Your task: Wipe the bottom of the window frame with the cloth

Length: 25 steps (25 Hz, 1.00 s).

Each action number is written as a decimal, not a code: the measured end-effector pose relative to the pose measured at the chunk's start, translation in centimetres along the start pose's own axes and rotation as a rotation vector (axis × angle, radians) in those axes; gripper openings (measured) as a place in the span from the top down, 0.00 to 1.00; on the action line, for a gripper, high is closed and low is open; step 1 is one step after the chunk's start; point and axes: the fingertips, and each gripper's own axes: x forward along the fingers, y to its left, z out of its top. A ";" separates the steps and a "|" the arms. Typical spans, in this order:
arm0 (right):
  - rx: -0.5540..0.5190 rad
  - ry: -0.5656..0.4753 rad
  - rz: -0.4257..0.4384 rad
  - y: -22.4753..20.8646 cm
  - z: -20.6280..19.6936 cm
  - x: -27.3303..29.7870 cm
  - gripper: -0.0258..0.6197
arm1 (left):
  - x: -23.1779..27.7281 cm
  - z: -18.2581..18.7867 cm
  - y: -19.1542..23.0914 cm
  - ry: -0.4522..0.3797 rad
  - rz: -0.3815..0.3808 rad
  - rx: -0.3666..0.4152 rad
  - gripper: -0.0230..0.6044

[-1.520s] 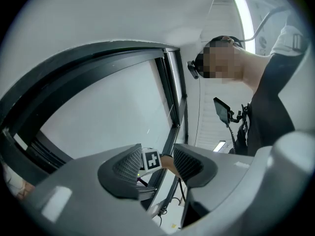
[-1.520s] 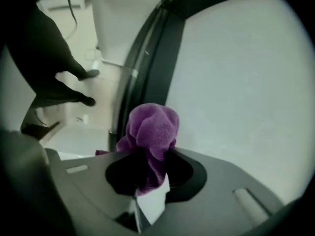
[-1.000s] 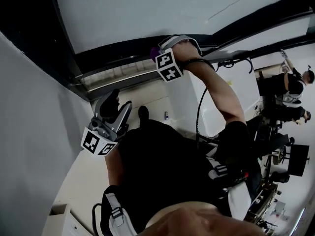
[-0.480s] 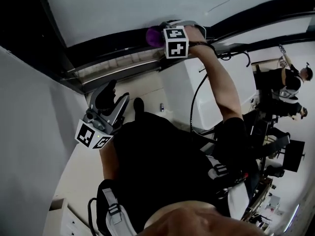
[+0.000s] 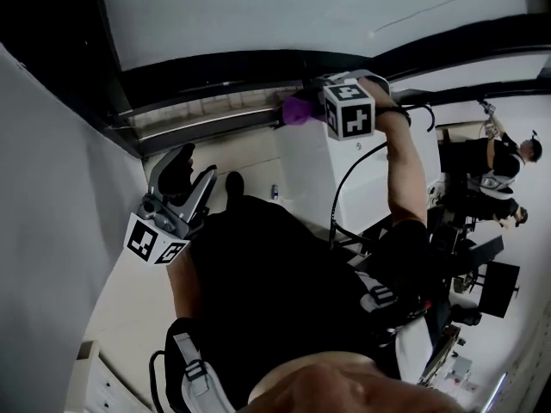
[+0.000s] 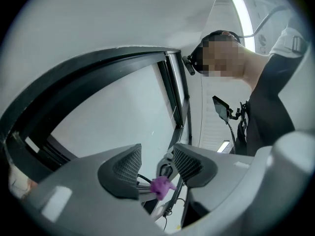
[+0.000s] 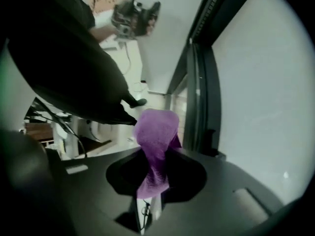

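Pinching the soft, floppy cloth (image 7: 156, 129) mid-bunch in right tongs (image 7: 153, 173) at 12 o'clock, holding left tongs (image 6: 153, 163) spread, empty.

i seem to be in a lab or test room. well right of the dark window frame (image 5: 215, 67), another person (image 5: 504, 175) works among equipment stands (image 5: 461, 231) and a dark screen (image 5: 498, 286). a plain pale wall (image 5: 52, 213) lies left of the frame, and a strip light (image 6: 241, 9) is on the ceiling.

Head view steeply down, gripper views close, sharing window frame (image 5: 207, 69)
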 end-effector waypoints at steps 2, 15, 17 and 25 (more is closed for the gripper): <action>0.117 -0.173 -0.084 -1.0 -0.5 -2.3 0.84 | -0.5 0.3 0.3 -0.001 0.015 0.002 0.63; 0.470 -0.949 -0.113 1.2 -3.1 -2.4 0.84 | 2.3 -1.1 -2.0 0.122 -0.046 0.002 0.63; 0.655 -1.124 -0.291 -1.2 -6.4 -4.3 0.84 | 3.1 -1.9 -1.8 0.146 -0.057 -0.006 0.63; 0.467 -0.735 -0.693 -10.7 -6.1 0.9 0.84 | 10.9 -4.4 -7.1 0.224 -0.171 0.027 0.63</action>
